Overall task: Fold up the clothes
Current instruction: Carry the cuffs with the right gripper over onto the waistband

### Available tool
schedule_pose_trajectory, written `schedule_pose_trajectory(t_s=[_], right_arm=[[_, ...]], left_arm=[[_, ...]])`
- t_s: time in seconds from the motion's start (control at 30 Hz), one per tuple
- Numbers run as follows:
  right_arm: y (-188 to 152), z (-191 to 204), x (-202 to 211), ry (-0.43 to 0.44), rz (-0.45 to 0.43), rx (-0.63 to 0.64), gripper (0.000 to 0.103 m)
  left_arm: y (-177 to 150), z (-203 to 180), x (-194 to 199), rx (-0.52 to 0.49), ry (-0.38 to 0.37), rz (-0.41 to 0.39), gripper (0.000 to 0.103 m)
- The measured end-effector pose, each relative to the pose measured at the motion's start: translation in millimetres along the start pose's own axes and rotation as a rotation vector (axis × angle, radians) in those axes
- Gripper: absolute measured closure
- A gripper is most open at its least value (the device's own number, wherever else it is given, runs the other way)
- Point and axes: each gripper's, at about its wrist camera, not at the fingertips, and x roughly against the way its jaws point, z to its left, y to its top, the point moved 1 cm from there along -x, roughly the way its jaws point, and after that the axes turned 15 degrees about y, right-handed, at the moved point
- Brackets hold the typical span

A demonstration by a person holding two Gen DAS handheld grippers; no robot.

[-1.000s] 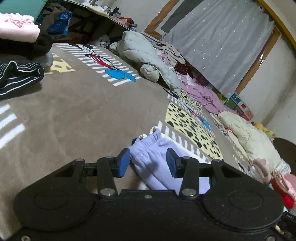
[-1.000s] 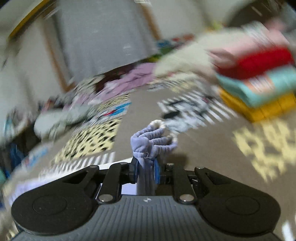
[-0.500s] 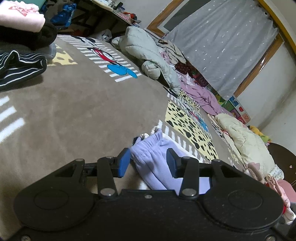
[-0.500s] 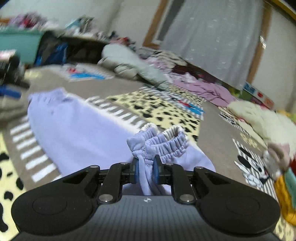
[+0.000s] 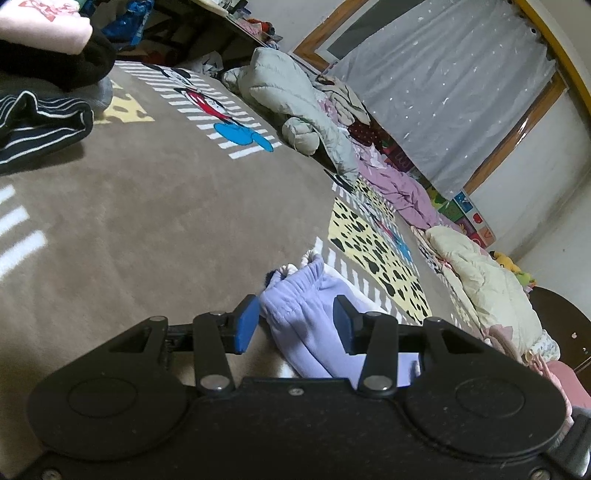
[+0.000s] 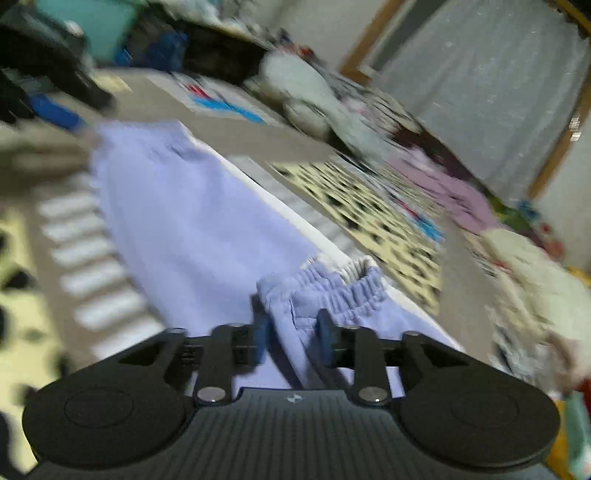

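Lavender sweatpants (image 6: 177, 214) lie spread on the patterned carpet (image 5: 147, 206). Their elastic cuff (image 6: 343, 284) is folded over onto the fabric. My right gripper (image 6: 291, 326) is open just above it, and bunched cloth sits loosely between the blue pads; this view is blurred by motion. In the left wrist view another gathered end of the sweatpants (image 5: 310, 291) rests on the carpet. My left gripper (image 5: 295, 317) is open around it, with both pads apart from the cloth.
A black striped garment (image 5: 40, 125) and a pink folded stack (image 5: 44, 22) sit at the left. A grey-green puffer jacket (image 5: 288, 92), purple clothes (image 5: 399, 188) and a cream jacket (image 5: 484, 280) line the far side under a grey curtain (image 5: 461, 85).
My right gripper was shut on the lavender cuff and now stands open, with the cuff lowered onto the spread pants. The left gripper has hardly moved and stays open.
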Motion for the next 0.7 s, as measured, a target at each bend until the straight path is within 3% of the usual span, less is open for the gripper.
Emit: schedule_pose_trajectory(t_s=[0.17, 0.27, 0.33, 0.47, 0.57, 0.7], right_arm=[[-2, 1, 38, 0.074, -0.119, -0.012, 0.057], [-6, -30, 58, 0.068, -0.210, -0.131, 0.058], [-10, -56, 56, 0.039, -0.219, -0.230, 0.061], [-13, -87, 24, 0.035, -0.152, -0.326, 0.062], [-13, -87, -15, 0.077, -0.033, -0.353, 0.066], [-7, -84, -26, 0.064, 0.012, -0.340, 0.067]], left_arm=[[0, 0, 0, -0.004, -0.003, -0.001, 0.060], [2, 2, 1, 0.000, 0.000, -0.010, 0.060], [3, 3, 1, 0.005, 0.006, -0.015, 0.060], [1, 3, -2, 0.012, 0.011, -0.002, 0.060], [-1, -1, -4, -0.006, 0.011, 0.002, 0.060], [-1, -1, -5, -0.011, 0.019, 0.000, 0.060]])
